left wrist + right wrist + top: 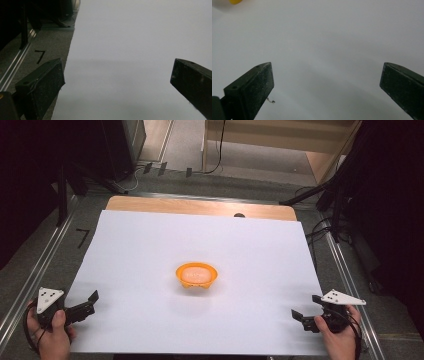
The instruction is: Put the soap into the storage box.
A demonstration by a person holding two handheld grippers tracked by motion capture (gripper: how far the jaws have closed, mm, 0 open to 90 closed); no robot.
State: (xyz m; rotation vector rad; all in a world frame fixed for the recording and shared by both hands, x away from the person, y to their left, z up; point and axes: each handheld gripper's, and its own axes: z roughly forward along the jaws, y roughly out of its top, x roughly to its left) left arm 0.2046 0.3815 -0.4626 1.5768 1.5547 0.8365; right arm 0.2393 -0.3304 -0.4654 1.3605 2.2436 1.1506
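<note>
At the near left edge of the white sheet (150,245), the left gripper (91,301) sits in a hand (52,337), jaws spread and holding nothing. At the near right, the right gripper (306,311) is likewise spread and empty. Farther in, well apart from both, an orange bowl (196,275) stands mid-sheet.

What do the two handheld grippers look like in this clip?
Both are black. The left gripper and right gripper each have two flat, blocky jaws with rough-textured inner faces and a small screw hole near the tip. Each carries a white-grey three-cornered plate with dark dots on top. A black cable loops around the left hand's wrist. No sleeves are visible.
</note>
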